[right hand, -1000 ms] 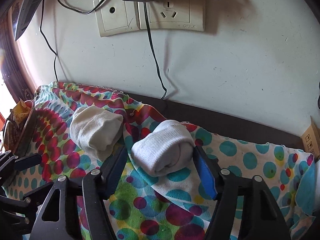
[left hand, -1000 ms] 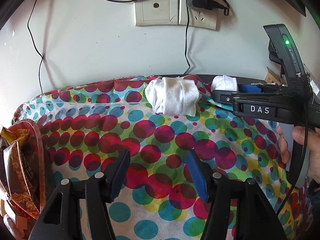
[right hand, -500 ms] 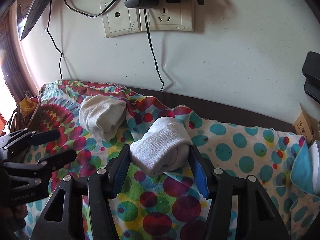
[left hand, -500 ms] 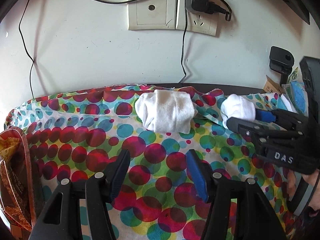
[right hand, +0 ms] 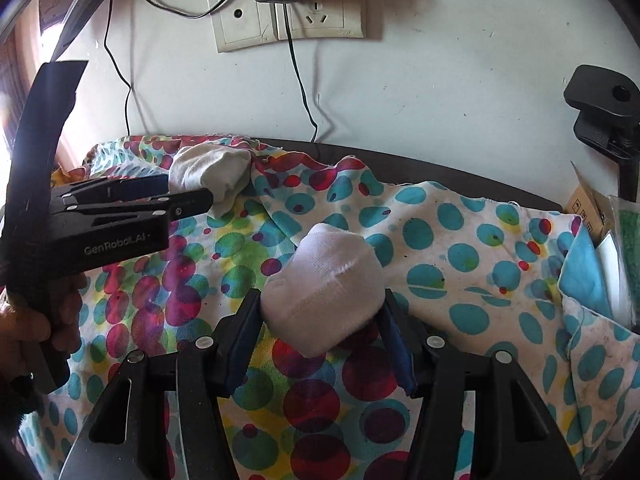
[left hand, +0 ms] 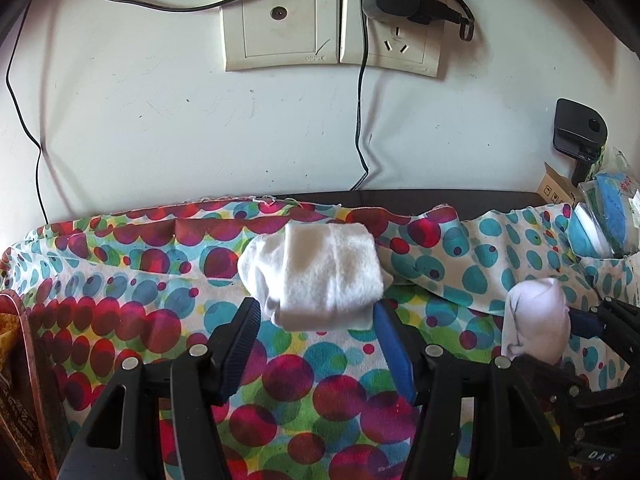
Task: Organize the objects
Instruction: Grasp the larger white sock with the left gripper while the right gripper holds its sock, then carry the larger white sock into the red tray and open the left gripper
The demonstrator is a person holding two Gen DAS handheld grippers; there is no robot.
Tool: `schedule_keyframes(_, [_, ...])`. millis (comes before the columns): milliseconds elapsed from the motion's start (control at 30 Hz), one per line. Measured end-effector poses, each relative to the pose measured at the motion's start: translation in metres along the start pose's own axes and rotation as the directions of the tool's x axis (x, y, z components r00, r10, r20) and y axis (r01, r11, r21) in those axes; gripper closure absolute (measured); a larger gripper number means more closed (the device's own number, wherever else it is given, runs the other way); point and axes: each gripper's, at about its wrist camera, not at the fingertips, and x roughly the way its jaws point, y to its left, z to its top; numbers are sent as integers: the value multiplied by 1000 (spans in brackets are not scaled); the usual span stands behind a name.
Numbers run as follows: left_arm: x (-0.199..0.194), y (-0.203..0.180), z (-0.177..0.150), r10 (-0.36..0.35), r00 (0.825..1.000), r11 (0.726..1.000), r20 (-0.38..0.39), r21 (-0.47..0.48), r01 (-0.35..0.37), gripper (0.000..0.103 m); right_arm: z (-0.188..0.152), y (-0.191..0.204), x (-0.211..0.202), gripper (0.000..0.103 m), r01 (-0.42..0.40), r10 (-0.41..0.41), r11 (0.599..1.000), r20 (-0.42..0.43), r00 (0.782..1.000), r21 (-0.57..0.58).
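The cream rolled sock bundle (left hand: 316, 276) lies straight ahead of the left gripper (left hand: 316, 320), its near edge reaching in between the two fingertips, which stand wide and flank it at either end. Its long axis runs crosswise to the gripper, from finger to finger, so it is judged that a closing stroke would squeeze it along its length. No firm contact can be confirmed in the left wrist view. The right gripper (right hand: 320, 320) is closed on the white rolled sock (right hand: 324, 280), which is held just above the polka-dot cloth (right hand: 460, 256) covering the tabletop. In the right wrist view the cream bundle sits well to the left, so the left gripper is clearly nearer.
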Motion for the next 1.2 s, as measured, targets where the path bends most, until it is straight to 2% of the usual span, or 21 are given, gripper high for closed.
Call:
schedule_keyframes(233, [18,-9,12,32,999,999,-9,23,-32,43,0,1,1,49,10,-11,1000,-8,1000,-7])
schedule_keyframes(433, [30,-6,14,29,998,1000,-60,4,-29,43,0,3,4,49,2,-2,1000,-28,1000,-6])
schedule_keyframes(633, [33,-10,14,47,997,999,-65,15,-46,43,-2,8,7,49,19,-21,999,-46,999,-26])
schedule_keyframes(933, [28,2,13,-11,1000,998,-24,-58,10,57,-3,2,5,46,-15,15,1000,-38,999,10])
schedule_keyframes(1000, [26,1,13,-7,1000,999,-18,-53,6,59,-3,-1,4,45,-23,24,999,-32,999,26])
schedule_keyframes(1200, [14,-16,12,33,999,999,38,16,-34,63,-3,-3,-4,54,-29,28,999,7,1000,34])
